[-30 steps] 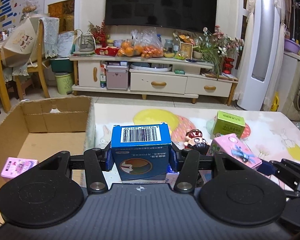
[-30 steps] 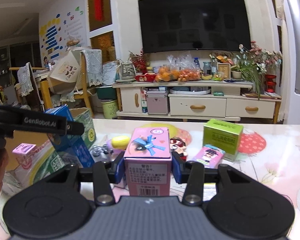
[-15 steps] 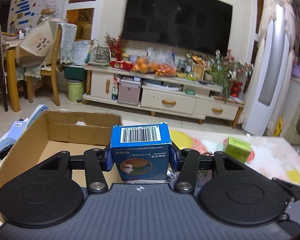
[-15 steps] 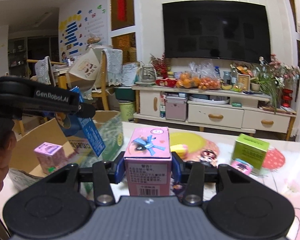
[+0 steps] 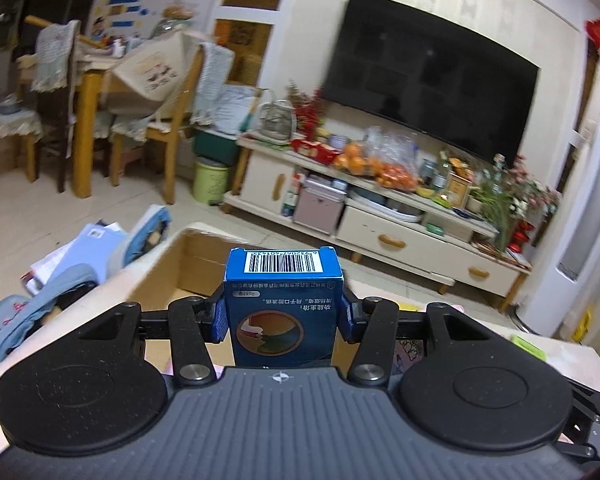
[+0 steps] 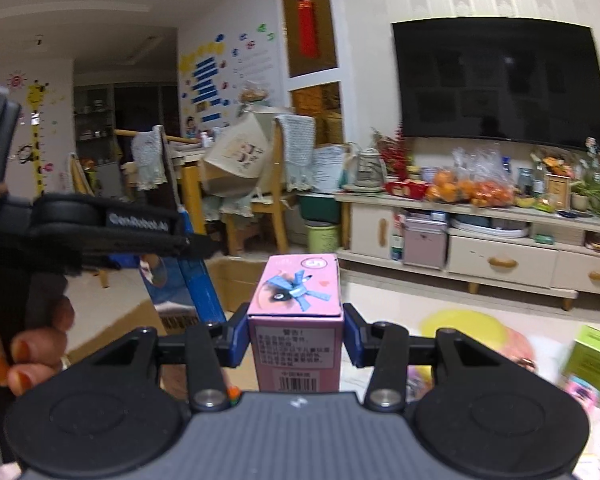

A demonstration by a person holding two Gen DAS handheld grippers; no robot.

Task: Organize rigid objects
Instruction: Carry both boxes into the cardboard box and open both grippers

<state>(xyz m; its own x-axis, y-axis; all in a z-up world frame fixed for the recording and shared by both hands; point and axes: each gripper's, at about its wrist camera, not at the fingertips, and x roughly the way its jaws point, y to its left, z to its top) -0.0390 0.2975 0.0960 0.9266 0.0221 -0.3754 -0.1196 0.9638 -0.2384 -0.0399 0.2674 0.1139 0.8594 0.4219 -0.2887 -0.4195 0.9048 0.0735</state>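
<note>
My left gripper [image 5: 283,314] is shut on a blue box [image 5: 283,304] with a barcode on top, held above the near edge of an open cardboard box [image 5: 198,258]. In the right wrist view my right gripper [image 6: 296,338] is shut on a pink box [image 6: 296,320] with a blue bow picture on its top. To its left the left gripper [image 6: 140,226] shows side-on with the blue box [image 6: 202,280], gripped by a person's hand [image 6: 24,344]. The cardboard box [image 6: 236,276] lies just behind both held boxes.
A green box [image 6: 594,356] and a small pink pack [image 6: 580,392] sit on the patterned table [image 6: 460,324] at the right. A green item [image 5: 528,346] lies at the table's right edge. Bags and papers [image 5: 80,264] lie on the floor left of the cardboard box. A TV stand [image 5: 400,232] lines the far wall.
Both grippers have swung left and risen with their boxes, from over the table toward the cardboard box. The left gripper has also rolled, tilting its view. The table items slid out to the right.
</note>
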